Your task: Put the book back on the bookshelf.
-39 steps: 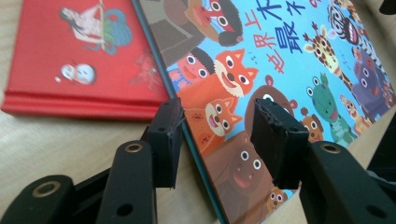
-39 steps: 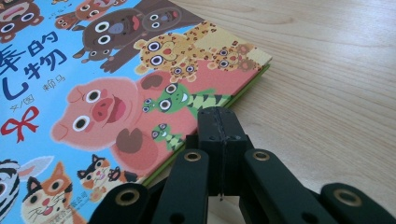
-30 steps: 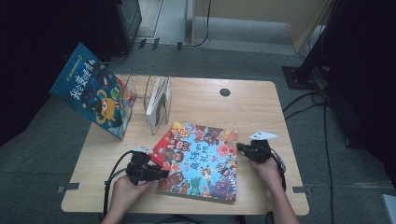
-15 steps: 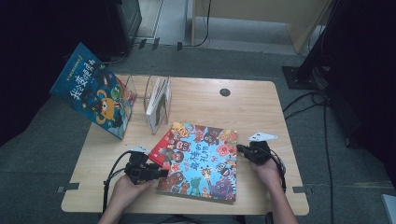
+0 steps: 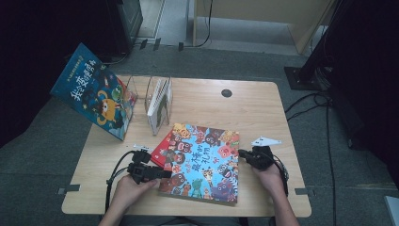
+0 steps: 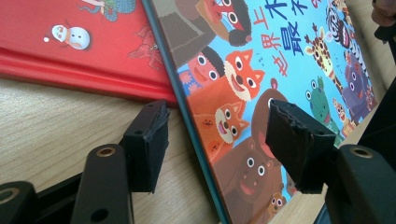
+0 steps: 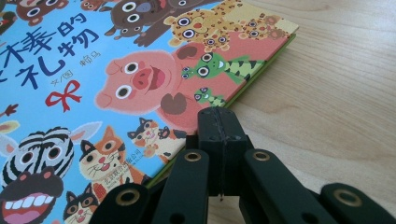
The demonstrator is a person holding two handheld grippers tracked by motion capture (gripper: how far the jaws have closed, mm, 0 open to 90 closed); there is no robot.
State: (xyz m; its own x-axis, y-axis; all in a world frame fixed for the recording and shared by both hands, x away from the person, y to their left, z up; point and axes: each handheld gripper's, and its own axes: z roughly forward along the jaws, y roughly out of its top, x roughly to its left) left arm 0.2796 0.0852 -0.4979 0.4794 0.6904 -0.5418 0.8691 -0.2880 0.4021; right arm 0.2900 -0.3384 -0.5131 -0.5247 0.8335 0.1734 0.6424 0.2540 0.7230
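Now our left gripper point(image 6: 219, 144) has just spread its jaws, straddling the blue book's point(image 5: 202, 162) left edge unclamped, near the table's point(image 5: 263, 108) front edge; right gripper point(image 7: 219, 122) clenched, empty, nudging its right edge.

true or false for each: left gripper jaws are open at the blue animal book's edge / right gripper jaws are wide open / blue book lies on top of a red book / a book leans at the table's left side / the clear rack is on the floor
1. The left gripper has its jaws open, one on each side of the blue animal book at its edge. True; they have just been opening and the pads do not press on it.
2. The right gripper is wide open. False: its jaws are shut together at the book's right edge.
3. The blue book lies partly on a red book. True.
4. A book leans at the table's left side. True: the leaning book.
5. The clear rack stands on the floor. False: it stands on the table.
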